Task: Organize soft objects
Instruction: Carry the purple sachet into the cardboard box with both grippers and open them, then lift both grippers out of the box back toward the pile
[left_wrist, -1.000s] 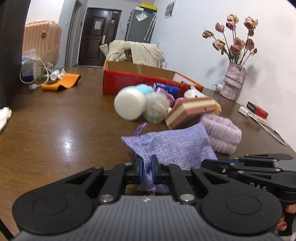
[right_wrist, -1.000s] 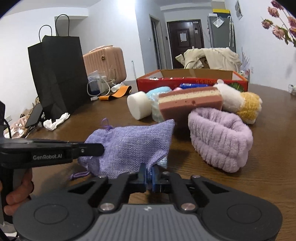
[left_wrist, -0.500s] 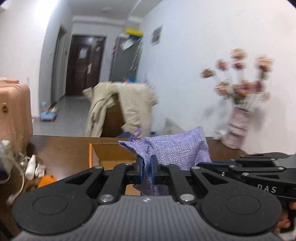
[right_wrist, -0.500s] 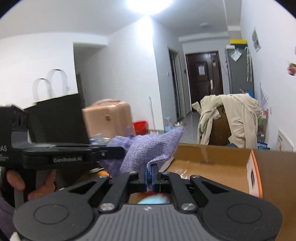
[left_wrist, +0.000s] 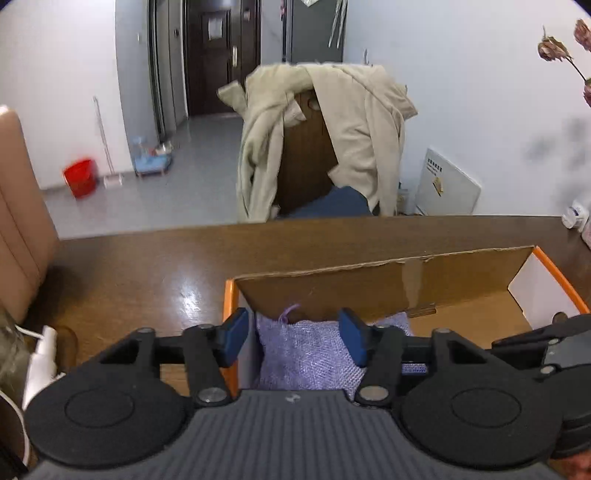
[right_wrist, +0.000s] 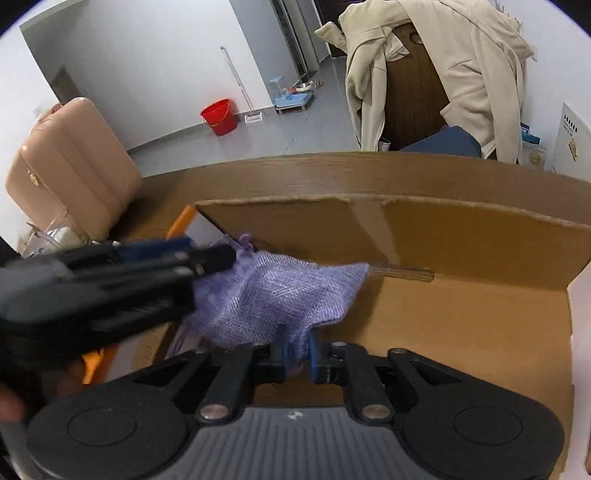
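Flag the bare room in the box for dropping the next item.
Free: cardboard box floor right of the purple pouch, out to the right wall and back flap. Crowded: the left end, where the pouch, left gripper and right gripper bunch. Bare tabletop lies left of the box.

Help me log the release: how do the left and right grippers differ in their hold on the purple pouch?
The left gripper has just been opening: its jaws stand wide, clear of the purple pouch between them. The right gripper has jaws nearly together, a fold of the pouch between its pads. Both are over the cardboard box.
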